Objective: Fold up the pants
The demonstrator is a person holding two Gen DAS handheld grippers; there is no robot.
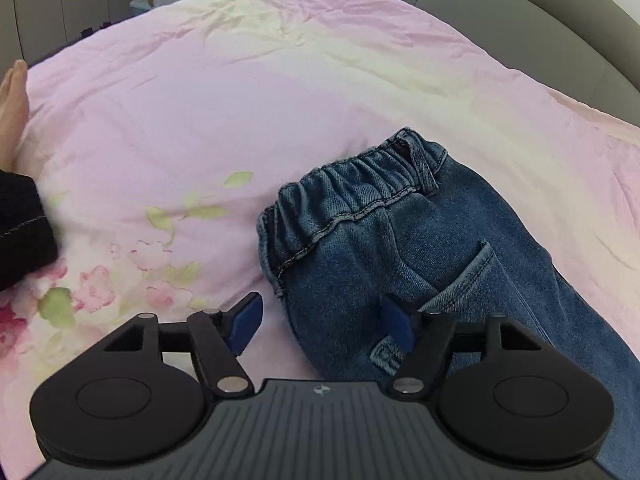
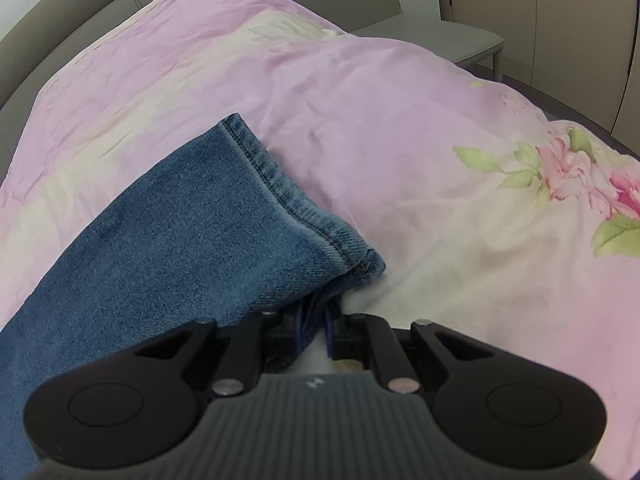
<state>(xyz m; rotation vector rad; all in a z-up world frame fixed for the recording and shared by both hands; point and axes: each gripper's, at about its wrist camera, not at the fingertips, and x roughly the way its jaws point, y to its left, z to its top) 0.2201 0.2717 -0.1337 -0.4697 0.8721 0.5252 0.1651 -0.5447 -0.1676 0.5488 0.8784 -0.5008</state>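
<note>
The right gripper (image 2: 318, 330) has its 2 blue fingers (image 2: 329, 330) pinched nearly together on the edge of the pants (image 2: 192, 248), just behind the hem (image 2: 280, 188) of the stacked legs. Beyond the fingertips the hem runs away across the pink flowered quilt (image 2: 400, 128), with the rest of the leg trailing off to the fingers' left.

The left gripper (image 1: 320, 328) stands wide with nothing clamped. Its left finger (image 1: 244, 328) sits over bare quilt (image 1: 200, 100); its right one is over the denim, so the side edge of the seat lies between them. Just ahead of the fingertips is the gathered elastic waistband (image 1: 344, 196), and a back pocket (image 1: 468, 280) lies to their right.

The pants (image 1: 400, 248) look small and light, in soft denim with some body: it should drape and bend easily but hold a crease poorly. The doubled hem and the thick waistband are probably the firmest places to grip, since single layers may slip apart. The quilt underneath is puffy, so a low pinch could catch it too. At the far left, a dark sleeve (image 1: 20, 228) rests on the quilt.
</note>
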